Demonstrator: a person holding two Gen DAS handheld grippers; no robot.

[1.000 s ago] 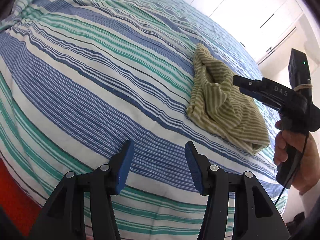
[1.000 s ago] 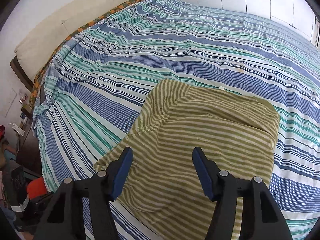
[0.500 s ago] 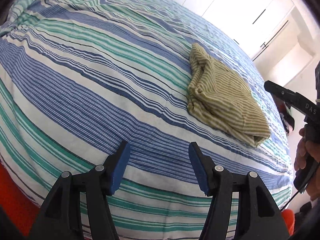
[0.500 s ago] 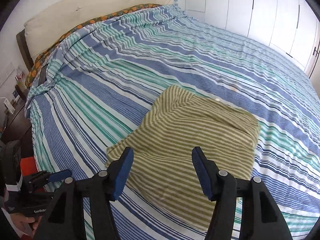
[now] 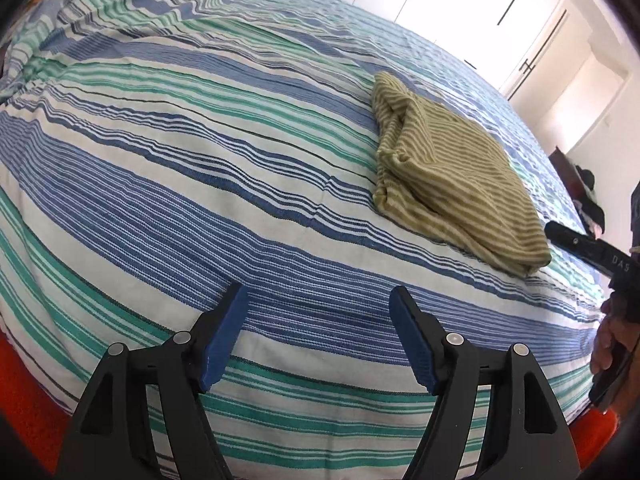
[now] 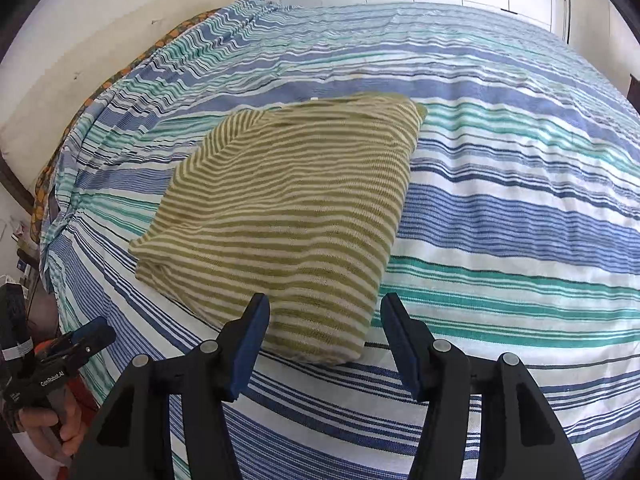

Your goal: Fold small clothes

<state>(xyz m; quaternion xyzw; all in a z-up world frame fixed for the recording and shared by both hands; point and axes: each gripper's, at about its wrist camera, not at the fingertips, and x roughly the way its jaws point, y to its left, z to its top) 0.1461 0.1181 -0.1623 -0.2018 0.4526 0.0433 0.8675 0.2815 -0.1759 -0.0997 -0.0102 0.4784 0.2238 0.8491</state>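
Note:
A small olive-and-cream striped garment (image 6: 288,216) lies folded into a rough rectangle on the striped bedspread (image 6: 500,208). In the left wrist view it (image 5: 444,168) lies to the upper right, well beyond my fingers. My left gripper (image 5: 316,336) is open and empty, above the bed's near edge. My right gripper (image 6: 324,340) is open and empty, hovering just short of the garment's near corner. The right gripper also shows at the right edge of the left wrist view (image 5: 588,252). The left gripper shows at the lower left of the right wrist view (image 6: 76,344).
The blue, green and white striped bedspread (image 5: 180,184) covers a large bed. A cream headboard (image 6: 100,52) stands at the far left. White wardrobe doors (image 5: 472,4) line the far wall. Red floor (image 5: 20,392) shows below the bed's edge.
Both grippers have drawn back from the garment toward the bed's edge, still open. The garment lies folded and unmoved on the bed.

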